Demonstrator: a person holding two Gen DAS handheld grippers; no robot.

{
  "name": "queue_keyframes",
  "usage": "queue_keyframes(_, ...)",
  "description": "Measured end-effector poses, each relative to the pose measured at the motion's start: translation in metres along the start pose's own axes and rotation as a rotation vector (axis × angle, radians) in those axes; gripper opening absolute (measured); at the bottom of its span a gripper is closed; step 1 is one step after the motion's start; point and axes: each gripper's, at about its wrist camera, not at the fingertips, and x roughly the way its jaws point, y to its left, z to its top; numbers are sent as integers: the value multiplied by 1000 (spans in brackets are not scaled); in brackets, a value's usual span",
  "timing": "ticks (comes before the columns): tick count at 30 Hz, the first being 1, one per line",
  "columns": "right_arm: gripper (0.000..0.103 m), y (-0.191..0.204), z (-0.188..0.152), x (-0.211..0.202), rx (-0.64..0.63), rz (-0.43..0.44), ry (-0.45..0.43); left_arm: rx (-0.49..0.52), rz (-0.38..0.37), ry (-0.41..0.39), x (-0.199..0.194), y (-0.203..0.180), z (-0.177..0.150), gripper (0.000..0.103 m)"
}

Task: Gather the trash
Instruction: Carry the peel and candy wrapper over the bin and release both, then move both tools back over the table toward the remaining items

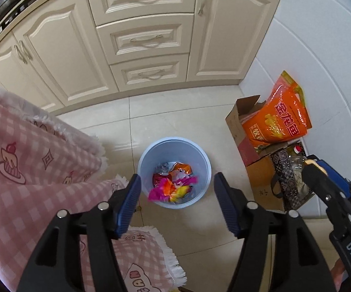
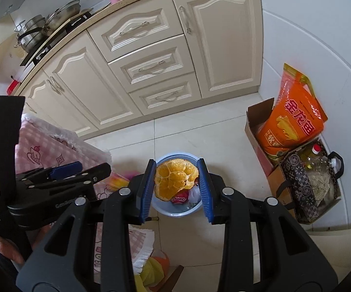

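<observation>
A light blue bin [image 1: 148,155] stands on the tiled floor with several bright wrappers [image 1: 173,185] inside. My left gripper [image 1: 176,177] hangs over it, pointing steeply down, open, with nothing between its blue pads. In the right wrist view my right gripper [image 2: 176,168] is shut on a piece of orange peel [image 2: 175,177], held just above the bin [image 2: 173,213]. The peel hides most of the bin's inside there. Each gripper shows in the other's view: the right gripper [image 1: 309,168] at the right edge, the left gripper [image 2: 102,168] at the left.
A table under a pink checked cloth [image 1: 29,146] stands close on the left. Cream cabinets [image 1: 139,36] run behind the bin. To the right are a cardboard box [image 1: 236,126] holding an orange bag [image 1: 277,119], and a patterned bag with an oil bottle [image 2: 316,168]. Orange and yellow scraps [image 2: 156,267] lie near the cloth's fringe.
</observation>
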Motion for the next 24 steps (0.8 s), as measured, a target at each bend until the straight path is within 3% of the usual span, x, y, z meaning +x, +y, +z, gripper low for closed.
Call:
queue_keyframes(10,35,36,16,32,-56,87,57,-73,49,-29,-28,32,-7,61)
queue_keyframes(12,51,42,20,32,-51,102,54,-90,56,-41,-34,40,-7,61)
queue_keyframes(13,53,45,21,31,-52,101,45,-105,63,-47,-37,45,-7,61)
queue_keyframes(24,53,61,16,11,-70,85,38,-133,52,-77,-56,56,-12,61)
